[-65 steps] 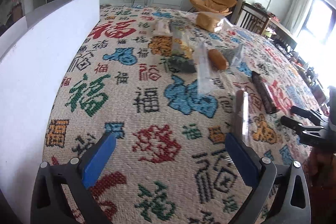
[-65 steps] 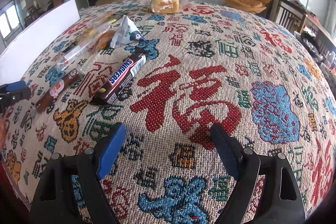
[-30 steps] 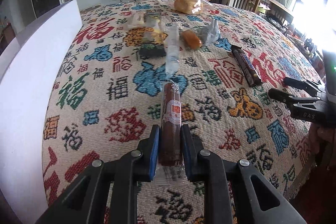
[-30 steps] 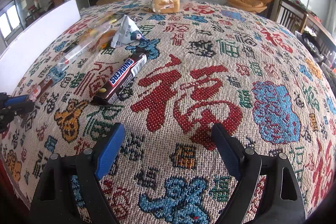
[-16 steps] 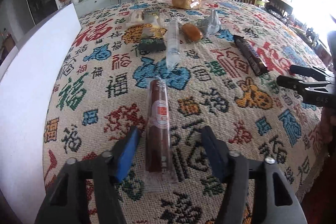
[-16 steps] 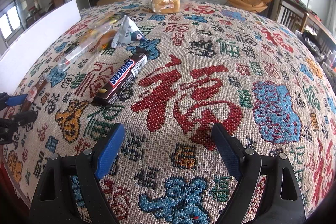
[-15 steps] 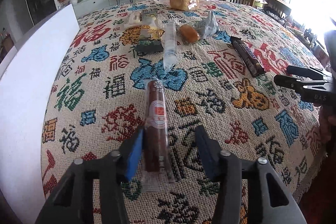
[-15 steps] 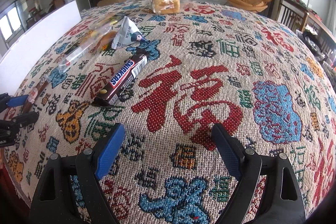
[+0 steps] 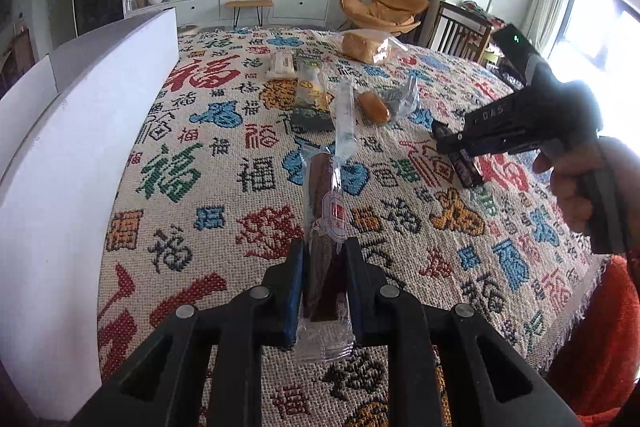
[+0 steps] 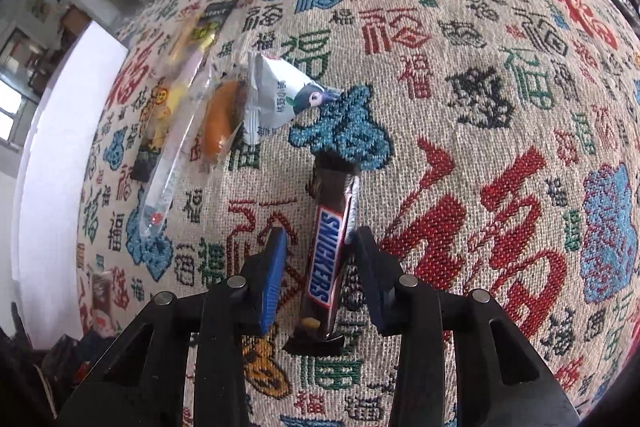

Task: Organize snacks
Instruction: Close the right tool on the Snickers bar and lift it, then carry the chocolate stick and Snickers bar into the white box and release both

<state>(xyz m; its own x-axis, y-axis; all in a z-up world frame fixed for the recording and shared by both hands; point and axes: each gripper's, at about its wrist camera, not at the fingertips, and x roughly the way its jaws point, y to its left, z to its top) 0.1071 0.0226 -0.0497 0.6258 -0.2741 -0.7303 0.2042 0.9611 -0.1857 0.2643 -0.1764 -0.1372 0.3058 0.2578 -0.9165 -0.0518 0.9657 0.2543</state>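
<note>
A brown sausage stick (image 9: 326, 203) in a clear wrapper is clamped between the blue pads of my left gripper (image 9: 322, 267), which is shut on its near end; the stick points away over the patterned tablecloth (image 9: 180, 171). A Snickers bar (image 10: 326, 255) lies on the cloth between the jaws of my right gripper (image 10: 320, 259), which points steeply down. Those jaws are closing. A gap still shows between the left pad and the bar. In the left wrist view the right gripper (image 9: 452, 143) hangs over the dark bar (image 9: 466, 167), held by a hand (image 9: 572, 183).
Beyond the bar lie a white snack packet (image 10: 280, 95), an orange bun (image 10: 220, 123), a long clear packet (image 10: 176, 147), a dark green packet (image 9: 310, 99) and bagged bread (image 9: 366, 47). A white board (image 9: 80, 147) stands along the table's left edge.
My left gripper opened briefly, then shut on the sausage stick again and raised it. My right gripper swung left and down over the Snickers bar, and its jaws narrowed around it.
</note>
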